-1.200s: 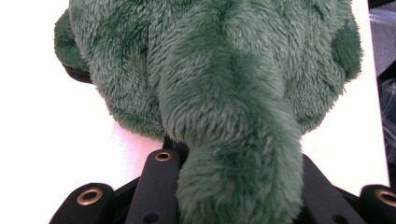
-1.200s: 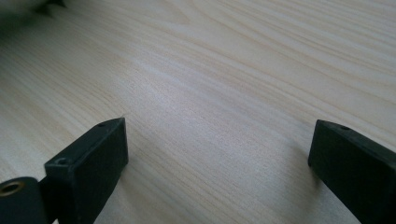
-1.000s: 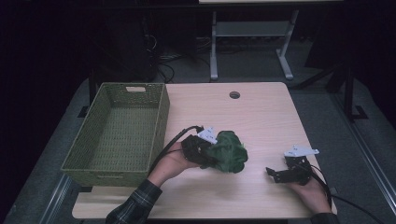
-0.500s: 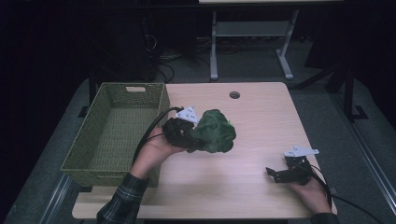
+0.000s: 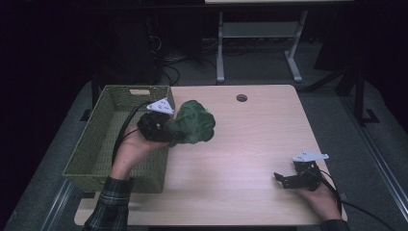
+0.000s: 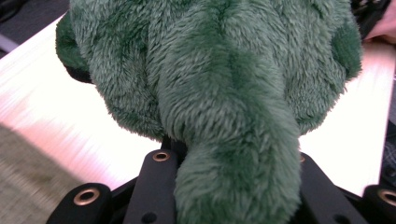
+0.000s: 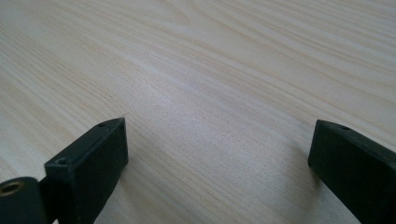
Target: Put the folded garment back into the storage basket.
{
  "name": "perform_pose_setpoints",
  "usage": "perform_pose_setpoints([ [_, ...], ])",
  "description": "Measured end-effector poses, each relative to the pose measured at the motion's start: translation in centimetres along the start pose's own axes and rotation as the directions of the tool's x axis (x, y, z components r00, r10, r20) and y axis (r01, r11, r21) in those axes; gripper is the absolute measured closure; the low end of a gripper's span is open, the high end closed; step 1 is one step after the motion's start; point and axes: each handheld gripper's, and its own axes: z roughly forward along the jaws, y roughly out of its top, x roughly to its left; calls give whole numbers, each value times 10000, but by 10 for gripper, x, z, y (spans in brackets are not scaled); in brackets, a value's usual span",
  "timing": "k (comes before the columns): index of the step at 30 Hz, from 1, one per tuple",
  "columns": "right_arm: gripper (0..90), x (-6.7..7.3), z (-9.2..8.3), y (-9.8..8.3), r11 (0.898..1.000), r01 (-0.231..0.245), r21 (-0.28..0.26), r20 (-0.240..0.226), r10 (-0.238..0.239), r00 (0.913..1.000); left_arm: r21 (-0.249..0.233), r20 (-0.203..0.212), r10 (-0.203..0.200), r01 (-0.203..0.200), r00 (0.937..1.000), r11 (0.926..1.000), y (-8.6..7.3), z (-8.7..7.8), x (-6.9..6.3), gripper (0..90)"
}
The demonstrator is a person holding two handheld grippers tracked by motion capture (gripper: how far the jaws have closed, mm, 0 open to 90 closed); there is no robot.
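Green plush toy (image 5: 193,123) sits clamped in the left gripper (image 5: 166,130), held clear of the table (image 5: 260,130) at centre-left of the high view. Left gripper view: a narrow limb of the toy (image 6: 238,186) runs down between the two black jaws, pinched; the bulk of the body bulges beyond the tips. Basket (image 5: 91,149) lies directly left of the toy in frame, its right wall just under the hand. Toy's long axis reads roughly left-right in the high view, body pointing away from the basket, so the likely move is a carry leftward over the rim, then release. Left hand is plainly the nearer one. Right gripper (image 5: 285,180) rests at lower right, well apart, jaws spread over bare wood (image 7: 219,93), nothing between them.
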Motion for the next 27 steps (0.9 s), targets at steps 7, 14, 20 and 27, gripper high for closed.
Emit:
perform_pose_setpoints([
  [7, 44, 0, 0, 0, 10000, 0, 4, -1, 0, 10000, -111, -752, -541, 534, 9957, 9985, -16, -18, 20, 693],
  [14, 44, 0, 0, 0, 10000, -2, 3, 0, 2, 10000, -353, -1406, -1121, 1082, 9837, 9935, -33, -36, 37, 693],
  [20, 44, 0, 0, 0, 10000, 4, 7, 2, -4, 10000, -365, -2185, -1745, 1706, 9601, 9847, -52, -50, 53, 693],
  [27, 44, 0, 0, 0, 10000, 30, -12, 6, -30, 10000, -334, -2841, -2436, 2443, 9273, 9691, -74, -55, 69, 693],
])
